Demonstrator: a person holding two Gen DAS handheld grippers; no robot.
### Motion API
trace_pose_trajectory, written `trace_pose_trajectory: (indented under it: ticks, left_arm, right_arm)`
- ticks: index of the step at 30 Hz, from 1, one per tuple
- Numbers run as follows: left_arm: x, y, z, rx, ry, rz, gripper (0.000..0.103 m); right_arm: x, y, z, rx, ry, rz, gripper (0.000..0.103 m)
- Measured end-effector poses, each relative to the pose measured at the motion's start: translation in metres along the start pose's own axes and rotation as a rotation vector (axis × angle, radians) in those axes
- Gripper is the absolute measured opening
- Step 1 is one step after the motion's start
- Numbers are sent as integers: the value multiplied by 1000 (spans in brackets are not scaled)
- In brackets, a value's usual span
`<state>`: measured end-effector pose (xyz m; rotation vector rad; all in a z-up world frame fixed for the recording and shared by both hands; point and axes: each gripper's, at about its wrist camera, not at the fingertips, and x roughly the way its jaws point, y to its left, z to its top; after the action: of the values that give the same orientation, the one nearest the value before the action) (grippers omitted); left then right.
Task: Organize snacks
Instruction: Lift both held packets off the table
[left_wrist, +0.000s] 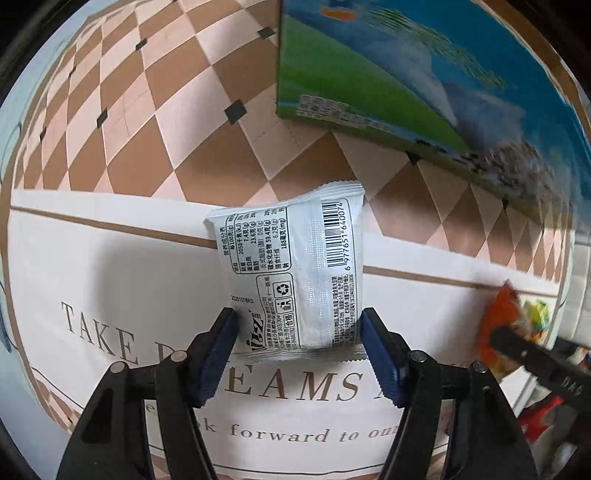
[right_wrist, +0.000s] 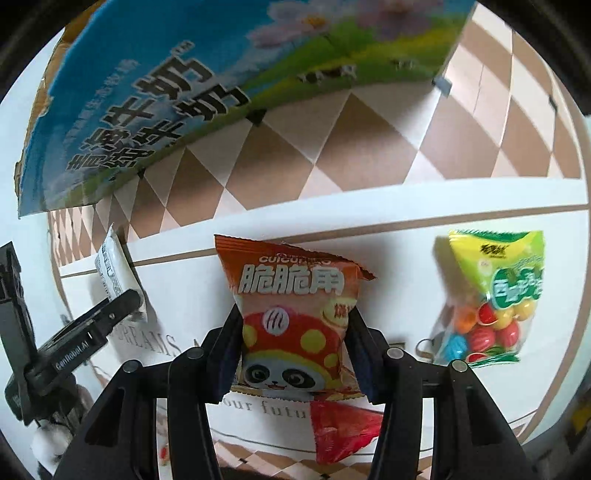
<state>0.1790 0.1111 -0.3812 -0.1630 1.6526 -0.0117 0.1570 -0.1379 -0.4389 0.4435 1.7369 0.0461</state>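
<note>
My left gripper (left_wrist: 297, 332) is shut on a white snack packet (left_wrist: 295, 266) with a barcode, held above the white printed tablecloth (left_wrist: 110, 280). My right gripper (right_wrist: 293, 332) is shut on an orange panda snack bag (right_wrist: 295, 314), also lifted over the cloth. The white packet (right_wrist: 110, 273) and the left gripper (right_wrist: 122, 301) show at the left of the right wrist view. The orange bag (left_wrist: 498, 325) shows at the right edge of the left wrist view. A blue and green carton box (left_wrist: 424, 81) stands behind; it also shows in the right wrist view (right_wrist: 177, 92).
A clear bag of coloured candy balls (right_wrist: 491, 302) with a green and yellow top lies on the cloth to the right. A red packet (right_wrist: 340, 432) lies below my right gripper. The checkered brown and pink cloth (left_wrist: 166, 122) covers the table beyond.
</note>
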Motion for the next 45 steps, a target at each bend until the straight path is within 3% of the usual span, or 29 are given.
trace_pose_trajectory:
  ticks: [3,11,13,18,21,27,29,33,36,45]
  left_arm:
    - [1,7,9,-12,5,-1,68]
    - [5,-7,39,-34,17,18,70]
    - [3,-10,53,-55,16,-7,70]
    - [-13,12,47,-151,4,-143,70]
    - [-18,21,49,-205,-4,-170,70]
    - [-3,16,68,-242,38,-146,70]
    - [-1,11,59,-244,47,-122,73]
    - [-3,-4,64,-182,1,-65,73]
    - [-3,-16,56,-111,-26,-27,68]
    - [15,-63,-11,132,17,60,70]
  right_arm:
    - [-2,-4,0,2,-13,-4,76]
    - [13,14,7,-3,-18,-55,76]
    - [15,19,6,-14,-19,-70,76]
    - [17,20,0,-10,-8,-53,76]
    - [13,12,2,16,-2,-35,76]
    - [11,-1,19,22,6,-47,76]
    - [12,3,20,12,6,-65,76]
    - [13,11,20,-13,-5,-101,75]
    - [11,16,14,-43,-24,-149,59]
    - [13,14,-11,-114,26,-140,54]
